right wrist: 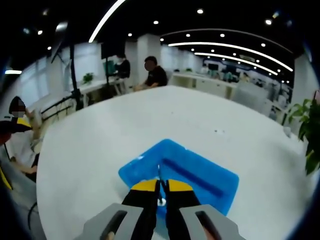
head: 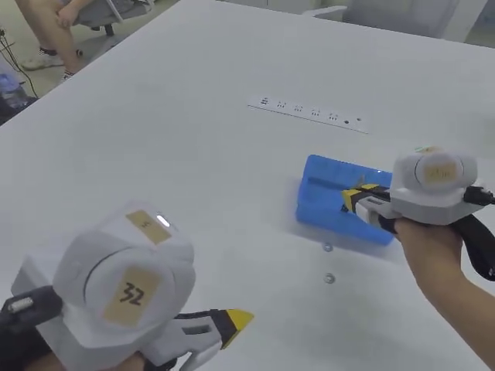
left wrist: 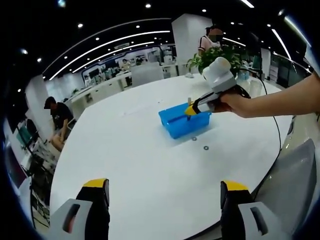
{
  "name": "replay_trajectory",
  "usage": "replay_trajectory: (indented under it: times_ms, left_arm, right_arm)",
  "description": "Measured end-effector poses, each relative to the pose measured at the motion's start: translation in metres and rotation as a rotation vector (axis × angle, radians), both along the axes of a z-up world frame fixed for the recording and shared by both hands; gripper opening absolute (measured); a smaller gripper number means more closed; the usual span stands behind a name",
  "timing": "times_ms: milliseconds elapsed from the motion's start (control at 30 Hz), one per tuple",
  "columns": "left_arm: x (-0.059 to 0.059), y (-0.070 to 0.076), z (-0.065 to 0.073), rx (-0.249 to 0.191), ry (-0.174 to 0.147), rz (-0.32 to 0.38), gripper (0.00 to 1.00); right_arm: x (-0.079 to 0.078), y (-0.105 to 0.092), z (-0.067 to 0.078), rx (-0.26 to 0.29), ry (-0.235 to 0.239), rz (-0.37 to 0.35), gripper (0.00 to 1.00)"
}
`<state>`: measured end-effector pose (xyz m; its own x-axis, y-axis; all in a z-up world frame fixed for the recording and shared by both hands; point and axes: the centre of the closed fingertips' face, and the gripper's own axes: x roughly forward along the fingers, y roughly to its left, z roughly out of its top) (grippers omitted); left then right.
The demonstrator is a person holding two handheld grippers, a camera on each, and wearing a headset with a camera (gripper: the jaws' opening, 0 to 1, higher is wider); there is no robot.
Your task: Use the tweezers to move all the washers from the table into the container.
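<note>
The right claw (right wrist: 160, 184), clamped on thin metal tweezers (right wrist: 159, 172), hangs over the blue plastic container (right wrist: 210, 180), likely for a drop. The left claw (left wrist: 165, 186) idles with its jaws apart, and two small metal washers (head: 330, 278) lie nearer.

On the counter (head: 155, 170), the container (head: 340, 202) sits toward the right side, with the power strip (head: 308, 114) behind it. One washer (head: 328, 247) lies just before it, and a second washer (head: 330, 278) nearer the near edge. The right hand-held gripper (head: 349, 199), jaws pinching the tweezers (right wrist: 159, 176), hangs over the container. The left hand-held gripper (head: 240, 318), jaws spread, is by the near edge.
</note>
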<state>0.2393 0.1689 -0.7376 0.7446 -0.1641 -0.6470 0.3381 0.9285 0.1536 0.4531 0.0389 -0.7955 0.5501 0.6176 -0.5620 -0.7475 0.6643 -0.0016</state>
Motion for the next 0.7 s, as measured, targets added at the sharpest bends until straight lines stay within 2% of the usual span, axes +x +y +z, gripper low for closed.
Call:
replay_trajectory:
  times_ms: [300,400,533,633,700]
  left_arm:
    - [-0.001,-0.001,0.003,0.004,-0.009,-0.006,0.95]
    - [-0.001,0.000,0.004,0.006,-0.012,-0.003,0.95]
    - [-0.002,0.001,0.006,0.008,-0.016,-0.001,0.95]
    - [-0.002,0.001,0.006,0.007,-0.018,0.000,0.95]
    - [-0.003,0.000,0.007,0.010,-0.022,-0.003,0.95]
  right_arm:
    - [-0.001,0.000,0.001,0.001,0.010,0.001,0.02]
    - [-0.002,-0.001,0.002,-0.011,-0.004,-0.001,0.02]
    - [-0.003,-0.001,0.013,0.008,-0.014,-0.007,0.02]
    - [-0.002,-0.002,0.025,0.034,-0.034,-0.009,0.02]
    - [-0.005,-0.003,0.037,0.070,-0.041,-0.014,0.02]
